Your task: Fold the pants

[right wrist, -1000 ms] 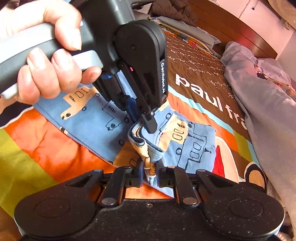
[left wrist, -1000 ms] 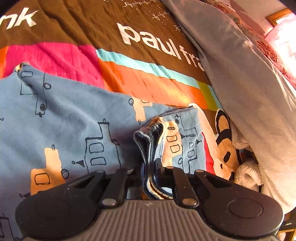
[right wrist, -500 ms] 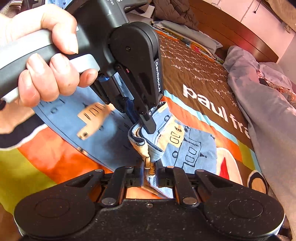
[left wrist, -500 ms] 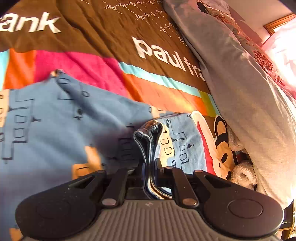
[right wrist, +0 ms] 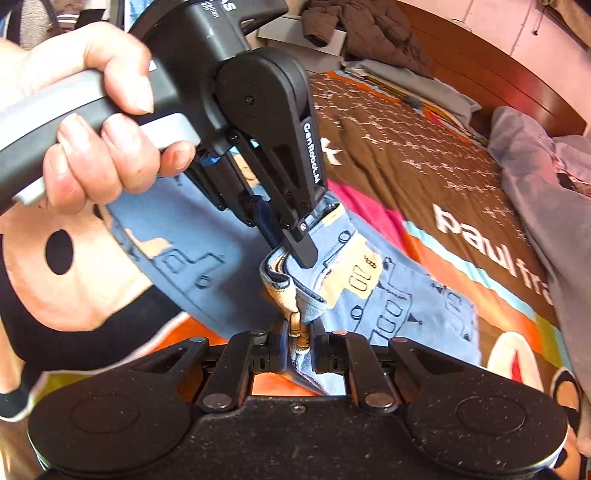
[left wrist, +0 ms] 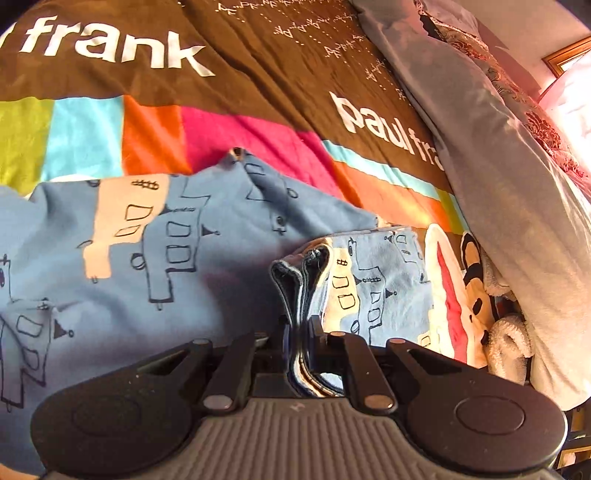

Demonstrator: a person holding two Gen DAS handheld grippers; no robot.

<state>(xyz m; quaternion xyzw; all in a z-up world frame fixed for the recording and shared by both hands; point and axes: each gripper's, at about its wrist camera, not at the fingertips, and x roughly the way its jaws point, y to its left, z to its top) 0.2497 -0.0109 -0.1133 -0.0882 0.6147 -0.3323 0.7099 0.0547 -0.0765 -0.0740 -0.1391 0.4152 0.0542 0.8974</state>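
Observation:
The pants are blue with drawn buildings and tan patches, lying on a colourful bedspread. My left gripper is shut on a bunched, layered edge of the pants, lifted off the bed. My right gripper is shut on the same bunched edge close beside it. The pants hang from both grips and drape back over the bed. In the right wrist view the left gripper shows from the side, held by a hand, its fingers pinching the cloth just above my right one.
The bedspread is brown with white lettering and bright colour blocks. A grey quilt is heaped along the right side. A wooden headboard and a pile of dark clothes lie at the far end.
Both grippers, still shut on the bunched edge, have carried it leftward along the bed; more of the bedspread's lettering and colour blocks show at left, and the pants drape further over themselves.

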